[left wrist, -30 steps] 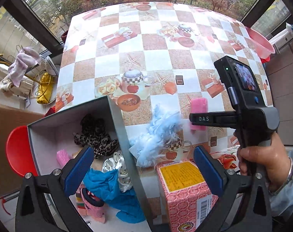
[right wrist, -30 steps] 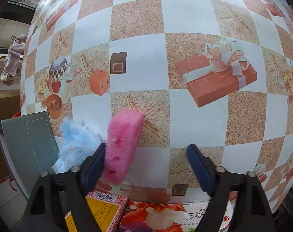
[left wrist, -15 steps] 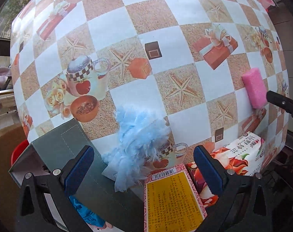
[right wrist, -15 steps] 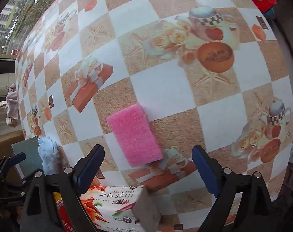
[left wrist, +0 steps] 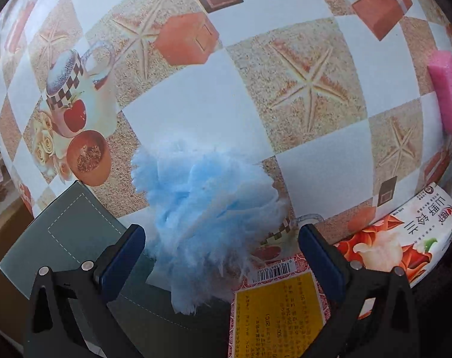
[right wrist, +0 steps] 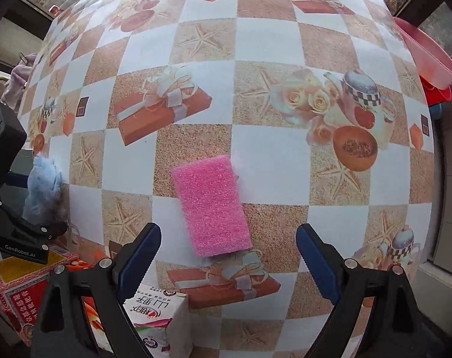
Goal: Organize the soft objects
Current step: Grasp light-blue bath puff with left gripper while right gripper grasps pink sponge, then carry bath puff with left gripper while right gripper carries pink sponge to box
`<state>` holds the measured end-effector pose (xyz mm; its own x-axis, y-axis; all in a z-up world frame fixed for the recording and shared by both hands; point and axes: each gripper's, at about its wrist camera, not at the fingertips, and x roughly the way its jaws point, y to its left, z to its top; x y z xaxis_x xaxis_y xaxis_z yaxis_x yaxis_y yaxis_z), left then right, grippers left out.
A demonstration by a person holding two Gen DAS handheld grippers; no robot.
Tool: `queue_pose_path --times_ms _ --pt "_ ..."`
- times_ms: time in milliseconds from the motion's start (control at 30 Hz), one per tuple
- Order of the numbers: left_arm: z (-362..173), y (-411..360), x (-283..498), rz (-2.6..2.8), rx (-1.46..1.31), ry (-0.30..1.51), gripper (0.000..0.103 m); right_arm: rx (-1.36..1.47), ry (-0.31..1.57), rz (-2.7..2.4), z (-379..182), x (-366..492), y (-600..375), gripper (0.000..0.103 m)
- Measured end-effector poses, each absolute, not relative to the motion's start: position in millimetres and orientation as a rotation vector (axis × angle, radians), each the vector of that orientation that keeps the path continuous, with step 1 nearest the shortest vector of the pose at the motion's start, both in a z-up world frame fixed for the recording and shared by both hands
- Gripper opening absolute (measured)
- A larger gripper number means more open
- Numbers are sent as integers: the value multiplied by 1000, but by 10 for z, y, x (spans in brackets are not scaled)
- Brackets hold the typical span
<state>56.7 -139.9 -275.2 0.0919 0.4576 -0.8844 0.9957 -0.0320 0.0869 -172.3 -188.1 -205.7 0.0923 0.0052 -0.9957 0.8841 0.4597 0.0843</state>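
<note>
The sponge [right wrist: 212, 204] is lying flat on the counter [right wrist: 267, 146] at mid-frame of the right wrist view. The feathery tuft [left wrist: 205, 205] is sitting at lower centre of the left wrist view, overlapping the box wall [left wrist: 67, 238] at lower left, with two cartons [left wrist: 273, 310] at lower right.

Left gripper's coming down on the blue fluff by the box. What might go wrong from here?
1. The blue feathery puff is loose, so the open left gripper may pinch only strands.
2. It lies against the grey box and the red-and-yellow carton; a finger could snag either.
3. The pink sponge lies loose under the open right gripper.
</note>
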Motion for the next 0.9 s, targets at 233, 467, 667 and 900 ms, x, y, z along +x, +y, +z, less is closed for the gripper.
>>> queue_pose_path --times_ms 233,467,667,900 --pt "-2901 -1408 526 -865 1695 1448 103 858 1337 -776 -2241 -1536 -1952 93" --pt "-2828 -1346 448 -960 1683 1501 81 811 1368 -793 -2424 -1120 -1823 67" --pt "-2644 -1356 283 -1042 1675 1398 33 913 1312 -834 -2382 -1287 -1945 45" --pt "-2271 -1443 249 -1138 1487 1326 31 1024 1210 -853 -2177 -1549 -2032 45"
